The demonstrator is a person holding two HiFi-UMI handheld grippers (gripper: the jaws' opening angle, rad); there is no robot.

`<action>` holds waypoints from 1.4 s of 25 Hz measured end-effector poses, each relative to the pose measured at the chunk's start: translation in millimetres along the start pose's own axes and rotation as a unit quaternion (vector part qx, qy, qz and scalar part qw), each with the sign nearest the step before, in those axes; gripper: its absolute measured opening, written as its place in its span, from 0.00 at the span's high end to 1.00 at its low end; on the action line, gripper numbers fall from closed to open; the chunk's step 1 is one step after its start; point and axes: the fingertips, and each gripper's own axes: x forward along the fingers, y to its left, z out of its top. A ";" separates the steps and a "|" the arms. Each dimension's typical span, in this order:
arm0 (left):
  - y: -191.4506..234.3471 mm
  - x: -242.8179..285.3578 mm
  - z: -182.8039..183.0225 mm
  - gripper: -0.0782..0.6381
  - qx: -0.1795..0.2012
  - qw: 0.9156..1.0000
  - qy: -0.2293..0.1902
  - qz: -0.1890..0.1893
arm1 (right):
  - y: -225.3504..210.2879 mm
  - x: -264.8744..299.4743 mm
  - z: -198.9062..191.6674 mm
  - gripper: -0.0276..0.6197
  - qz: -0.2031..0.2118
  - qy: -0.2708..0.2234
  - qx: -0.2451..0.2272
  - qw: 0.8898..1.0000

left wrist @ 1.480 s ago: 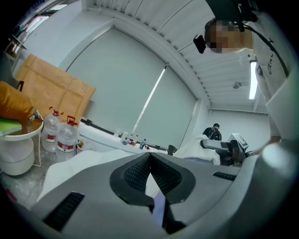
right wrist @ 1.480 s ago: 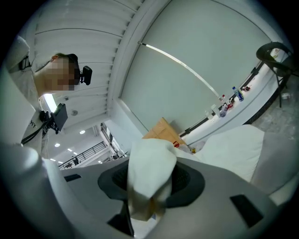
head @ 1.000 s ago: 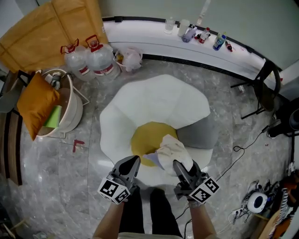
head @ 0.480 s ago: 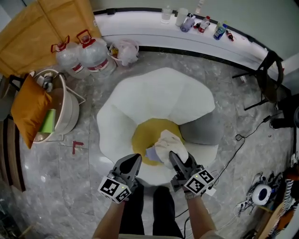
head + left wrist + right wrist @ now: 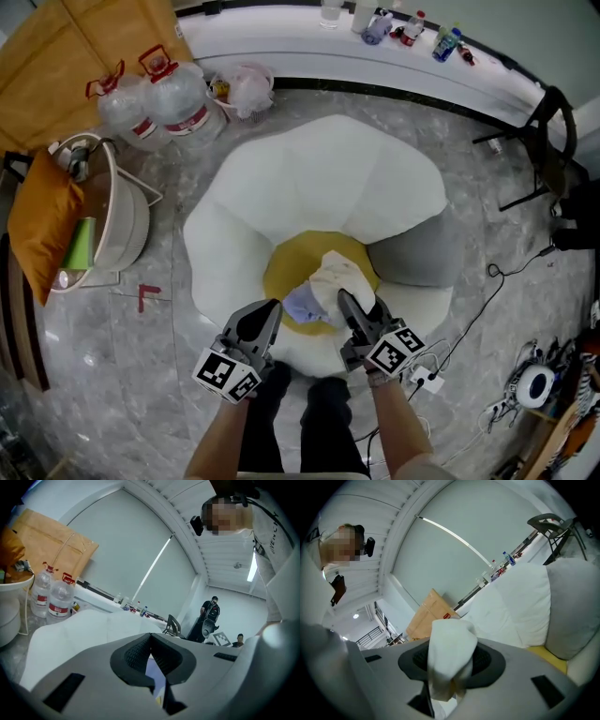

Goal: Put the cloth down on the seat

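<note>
A white petal-shaped chair (image 5: 309, 183) has a round yellow seat (image 5: 284, 270) in its middle. A crumpled cream cloth (image 5: 336, 279) with a lavender part (image 5: 302, 305) lies bunched over the seat's near right side. My right gripper (image 5: 345, 300) is shut on the cloth; in the right gripper view the cloth (image 5: 449, 656) bulges up between its jaws. My left gripper (image 5: 272, 309) sits just left of the lavender part with its jaw tips together (image 5: 150, 637). A lavender strip shows in the gap behind those tips, and I see nothing pinched.
A grey cushion (image 5: 408, 258) lies on the chair's right side. Two water jugs (image 5: 159, 98) and a white tub (image 5: 117, 220) with an orange pillow (image 5: 37, 230) stand at the left. A black folding chair (image 5: 548, 141) and a floor cable (image 5: 478, 309) are at the right.
Both grippers have sunk toward the chair. The cloth went down with the right gripper and now rests low over the yellow seat.
</note>
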 end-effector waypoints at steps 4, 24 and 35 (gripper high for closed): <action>16.6 2.4 -25.8 0.87 0.000 1.000 -0.003 0.005 | -25.1 10.1 -21.0 0.70 -0.001 0.003 -0.007 1.000; 68.8 15.3 -108.9 0.87 0.002 1.000 -0.014 0.017 | -104.6 54.6 -105.9 0.70 -0.009 0.041 -0.037 0.998; 85.3 28.2 -133.6 0.87 0.001 1.000 -0.017 0.017 | -133.4 77.7 -138.8 0.70 -0.012 0.085 -0.077 0.993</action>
